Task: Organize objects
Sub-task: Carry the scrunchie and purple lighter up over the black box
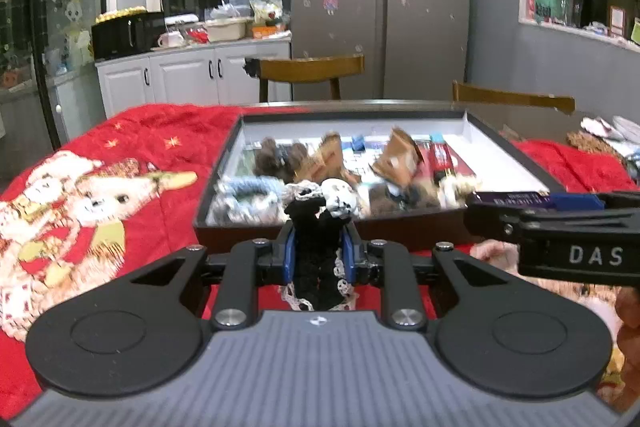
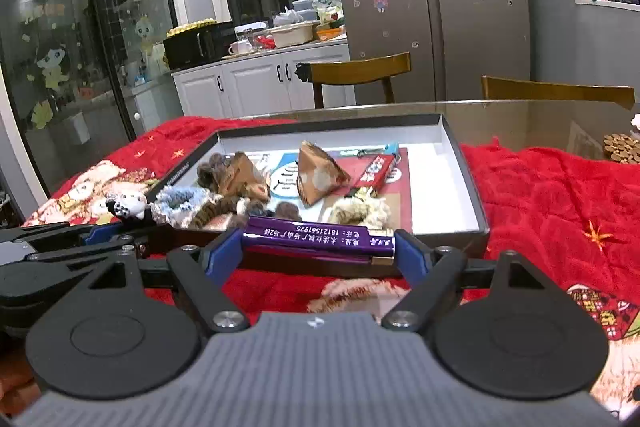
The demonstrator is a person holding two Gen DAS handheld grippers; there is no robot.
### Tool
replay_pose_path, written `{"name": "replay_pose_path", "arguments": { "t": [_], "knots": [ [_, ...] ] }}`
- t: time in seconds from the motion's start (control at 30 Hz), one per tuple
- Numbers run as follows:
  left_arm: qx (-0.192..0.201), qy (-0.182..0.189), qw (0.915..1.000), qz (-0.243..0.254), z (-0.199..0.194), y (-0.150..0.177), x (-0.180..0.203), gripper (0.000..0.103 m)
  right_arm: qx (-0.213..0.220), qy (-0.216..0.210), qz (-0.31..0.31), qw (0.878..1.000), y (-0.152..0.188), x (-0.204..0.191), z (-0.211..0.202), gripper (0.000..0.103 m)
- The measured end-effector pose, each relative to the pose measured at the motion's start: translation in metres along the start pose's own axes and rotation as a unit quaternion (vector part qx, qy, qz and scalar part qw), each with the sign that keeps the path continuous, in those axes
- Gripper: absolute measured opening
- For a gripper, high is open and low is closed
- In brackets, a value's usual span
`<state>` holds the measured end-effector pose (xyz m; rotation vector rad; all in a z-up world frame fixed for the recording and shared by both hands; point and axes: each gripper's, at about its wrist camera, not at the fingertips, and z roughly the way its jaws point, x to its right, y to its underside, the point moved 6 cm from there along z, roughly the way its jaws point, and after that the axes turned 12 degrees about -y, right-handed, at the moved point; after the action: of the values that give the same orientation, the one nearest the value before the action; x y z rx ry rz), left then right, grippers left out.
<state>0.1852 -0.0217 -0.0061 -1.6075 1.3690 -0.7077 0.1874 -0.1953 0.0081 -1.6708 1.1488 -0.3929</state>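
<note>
Both grippers same build: left gripper & right gripper w/ grey ribbed base, black linkage arms, round black discs, silver screws, blue finger pads. White "DAS" lettering on right unit's side.

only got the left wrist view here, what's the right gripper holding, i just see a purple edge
Observer: The right gripper is shut on a flat purple box, held crosswise by its two ends.
Operator: anything printed on it
Observer: White print runs along its top face, upside down to the camera.
Operator: is it over the tray yet
Observer: It sits in front of the tray's near wall, not inside.
</note>
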Motion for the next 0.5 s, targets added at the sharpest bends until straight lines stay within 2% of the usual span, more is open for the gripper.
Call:
{"name": "replay_pose_path", "arguments": {
  "t": [0.13,0.33,0.5],
  "knots": [
    [-0.003,0.008,0.9999,-0.009,-0.004,-0.013,-0.008,0.027,0.01,-0.007,-0.006,1.0,-0.013,-0.008,-0.008,0.081],
    [0.034,0.0,0.9994,0.007,-0.019,-0.042,-0.021,0.027,0.024,-0.029,0.005,0.999,-0.042,-0.02,-0.016,0.081],
    [0.076,-0.027,0.9966,0.018,-0.03,-0.074,-0.029,0.027,0.039,-0.03,0.003,0.999,-0.075,-0.029,-0.016,0.081]
  ]
}}
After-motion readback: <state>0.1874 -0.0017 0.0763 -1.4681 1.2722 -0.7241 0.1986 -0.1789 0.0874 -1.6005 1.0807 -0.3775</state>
